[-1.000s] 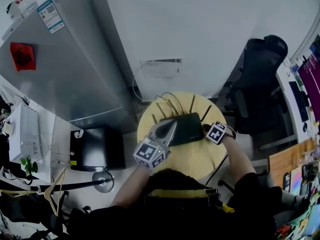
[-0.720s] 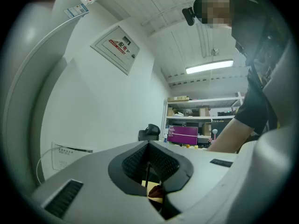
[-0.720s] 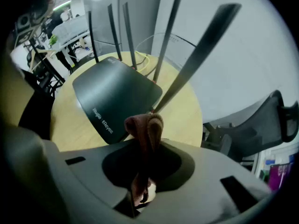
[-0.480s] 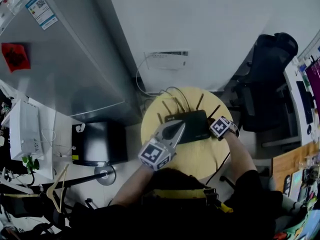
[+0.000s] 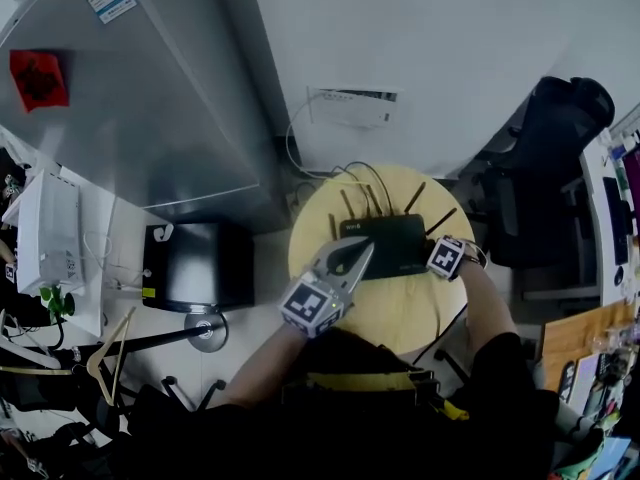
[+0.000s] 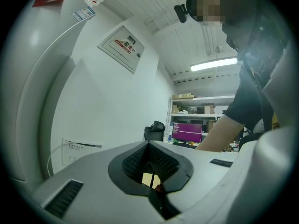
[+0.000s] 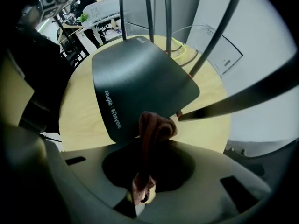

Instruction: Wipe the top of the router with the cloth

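The router (image 5: 385,243) lies flat on the round table (image 5: 390,313) with its aerials (image 5: 415,196) standing up along the far edge. That leaves its broad dark top free to be wiped.

The right gripper (image 7: 148,160) has its jaws closed on the cloth (image 7: 154,127), a reddish rag. It is pinched low down, so a bunched fold sticks out past the jaw tips as a pad. That pad sits at the near corner of the router, just beside the foot of one aerial, and touches or nearly touches the casing. Holding it there fits the end of a stroke, since most of the top stretches away from that corner. That is a judgement only.

The left gripper (image 5: 358,251) has its jaws together with nothing between them. In the head view its tip lies over the left end of the router, while its own camera looks up at the wall and ceiling. It is probably steadying the light casing so it does not slide under the cloth, though I cannot tell from above whether it really presses down.

A wipe from here would need to stay low and clear of the aerials.
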{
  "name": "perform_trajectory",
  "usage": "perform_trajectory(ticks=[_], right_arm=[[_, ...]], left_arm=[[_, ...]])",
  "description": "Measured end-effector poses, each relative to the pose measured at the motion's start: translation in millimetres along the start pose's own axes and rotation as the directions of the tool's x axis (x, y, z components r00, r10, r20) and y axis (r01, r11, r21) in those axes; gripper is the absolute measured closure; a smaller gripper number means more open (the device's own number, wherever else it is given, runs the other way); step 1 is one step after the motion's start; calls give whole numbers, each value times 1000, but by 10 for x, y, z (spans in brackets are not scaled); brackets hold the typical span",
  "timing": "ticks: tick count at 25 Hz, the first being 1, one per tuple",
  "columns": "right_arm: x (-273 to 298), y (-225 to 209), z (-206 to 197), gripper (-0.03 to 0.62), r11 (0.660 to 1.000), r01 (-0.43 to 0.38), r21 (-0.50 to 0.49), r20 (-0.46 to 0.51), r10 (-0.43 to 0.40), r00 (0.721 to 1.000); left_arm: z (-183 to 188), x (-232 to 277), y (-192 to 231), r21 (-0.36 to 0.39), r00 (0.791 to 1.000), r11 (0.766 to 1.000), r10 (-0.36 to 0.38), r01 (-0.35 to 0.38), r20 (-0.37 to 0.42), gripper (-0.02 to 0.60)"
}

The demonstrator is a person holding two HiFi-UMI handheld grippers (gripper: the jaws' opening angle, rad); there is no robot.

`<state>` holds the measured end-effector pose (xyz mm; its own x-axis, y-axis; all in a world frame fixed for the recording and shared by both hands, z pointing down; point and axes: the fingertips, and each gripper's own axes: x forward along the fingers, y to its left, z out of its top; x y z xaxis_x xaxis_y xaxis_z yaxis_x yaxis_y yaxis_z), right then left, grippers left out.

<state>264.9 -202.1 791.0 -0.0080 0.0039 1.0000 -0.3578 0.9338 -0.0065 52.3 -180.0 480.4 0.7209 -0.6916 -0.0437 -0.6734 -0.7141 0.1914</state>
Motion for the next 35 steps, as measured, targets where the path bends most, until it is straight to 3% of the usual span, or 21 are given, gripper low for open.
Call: perform_trajectory(ticks=[4,16,18,20,24,26,32,35], right_arm=[[22,154,-100,536,998,-56,9,-7,56,998],[21,278,-97,536,1000,26,-9,16,-26,1000],[9,278,-104,536,998,48,31,33,-49,998],[8,289,-66,536,991,35,132,82,-46,996],[32,501,56,536,937,-77,340,177,16,984],[30,537,71,536,909,-91,407,200,9,980],[43,500,-199,536,753,-109,649,177,-10,984],[43,478,-233,536,702,-142,697,205,-5,979]], left_arm=[[-22,-13,-55,-1,1000,1000,-17,17,-4,581],[-87,69,-257,-25,997,997,-78,77,-18,581],[-97,91,-304,-27,996,996,-88,87,-17,581],[-104,107,-361,-24,995,995,-98,98,-17,581],[-152,152,-430,-32,992,993,-119,118,-31,581],[-183,175,-454,-40,991,992,-123,122,-45,581],[-190,164,-538,-42,988,989,-145,142,-58,581],[-194,149,-572,-30,988,989,-145,143,-61,581]])
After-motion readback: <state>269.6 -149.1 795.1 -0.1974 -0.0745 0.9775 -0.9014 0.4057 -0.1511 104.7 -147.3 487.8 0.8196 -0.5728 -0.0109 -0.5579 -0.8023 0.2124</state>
